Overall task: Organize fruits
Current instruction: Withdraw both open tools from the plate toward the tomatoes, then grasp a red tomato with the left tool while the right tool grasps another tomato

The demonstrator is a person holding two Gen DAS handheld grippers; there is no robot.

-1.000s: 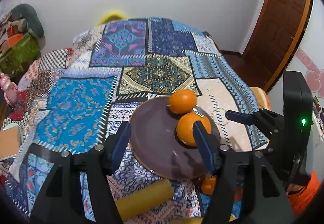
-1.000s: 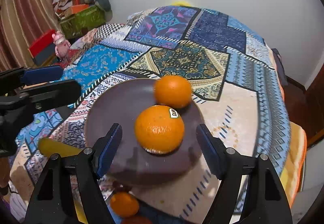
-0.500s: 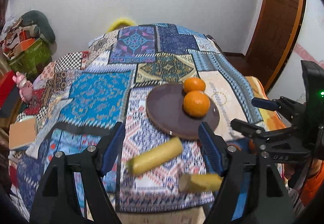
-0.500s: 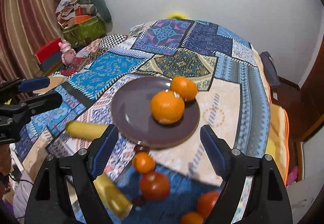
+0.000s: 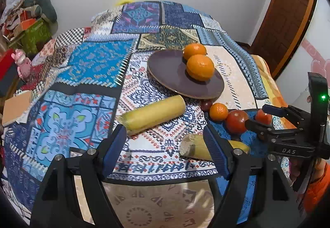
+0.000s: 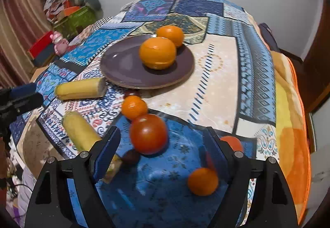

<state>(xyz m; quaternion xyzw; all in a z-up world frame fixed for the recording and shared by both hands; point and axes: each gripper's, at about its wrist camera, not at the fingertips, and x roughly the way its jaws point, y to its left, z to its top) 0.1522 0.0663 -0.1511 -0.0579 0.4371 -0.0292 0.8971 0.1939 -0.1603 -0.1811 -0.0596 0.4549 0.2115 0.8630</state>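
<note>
Two big oranges sit on the purple plate (image 5: pixel 165 67) in the upper middle of the left wrist view, the nearer orange (image 5: pixel 200 67) covering the lower part of the farther orange (image 5: pixel 194 51). Everything else lies loose on the patchwork cloth (image 5: pixel 94 63).

The left gripper (image 5: pixel 165 150) fills the bottom of its frame, jaws spread wide with nothing between them but cloth — released. Its right finger cuts across the short banana piece (image 5: pixel 195 148), hiding that fruit's middle. The long banana piece (image 5: pixel 153 114) lies in full view just below the plate's rim. A small dark fruit (image 5: pixel 206 105) peeks out beside the small orange (image 5: pixel 219 111), too shadowed to name.

At right of that frame the right gripper (image 5: pixel 259 116) reaches in sideways, its lower finger covering part of a red tomato (image 5: pixel 236 123); a second tomato (image 5: pixel 263 117) shows only partly between the fingers.

In the right wrist view, the right gripper (image 6: pixel 160 153) also stands apart and empty-handed: the tomato (image 6: pixel 149 134) sits between the fingertips but beyond them, untouched. Another dark fruit (image 6: pixel 131 156) is blurred at the left finger. A red fruit (image 6: pixel 232 142) is mostly hidden behind the right finger, and a low orange (image 6: pixel 203 181) sits in the lower right — soft with blur.
</note>
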